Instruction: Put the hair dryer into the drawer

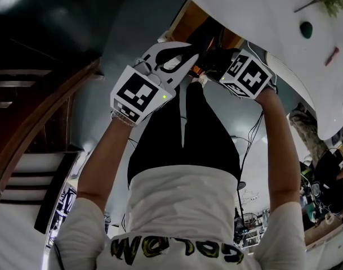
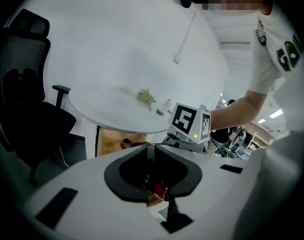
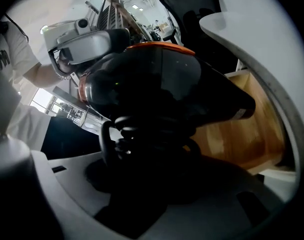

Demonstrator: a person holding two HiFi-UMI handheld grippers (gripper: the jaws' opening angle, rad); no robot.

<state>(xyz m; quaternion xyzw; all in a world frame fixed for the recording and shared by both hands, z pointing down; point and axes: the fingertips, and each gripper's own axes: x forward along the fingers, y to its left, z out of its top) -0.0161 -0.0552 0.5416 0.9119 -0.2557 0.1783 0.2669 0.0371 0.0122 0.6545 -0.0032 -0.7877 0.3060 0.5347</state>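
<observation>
The hair dryer (image 3: 161, 84) is black with an orange band. It fills the right gripper view, with its coiled cord (image 3: 127, 134) hanging under it. My right gripper (image 3: 152, 176) is shut on its lower part. In the head view the hair dryer (image 1: 209, 52) hangs between both grippers, in front of the open wooden drawer (image 1: 189, 21) under the white table (image 1: 261, 16). My left gripper (image 1: 192, 61) reaches the dryer's rear from the left. In the left gripper view its tips (image 2: 154, 154) meet, and a small reddish thing sits in the hollow behind them.
The drawer's wooden inside (image 3: 246, 134) lies below the table's rim (image 3: 261, 34). A black office chair (image 2: 27, 109) stands left of the table. Small items and a green sprig (image 2: 147, 98) lie on the tabletop. The person's legs are directly below the grippers.
</observation>
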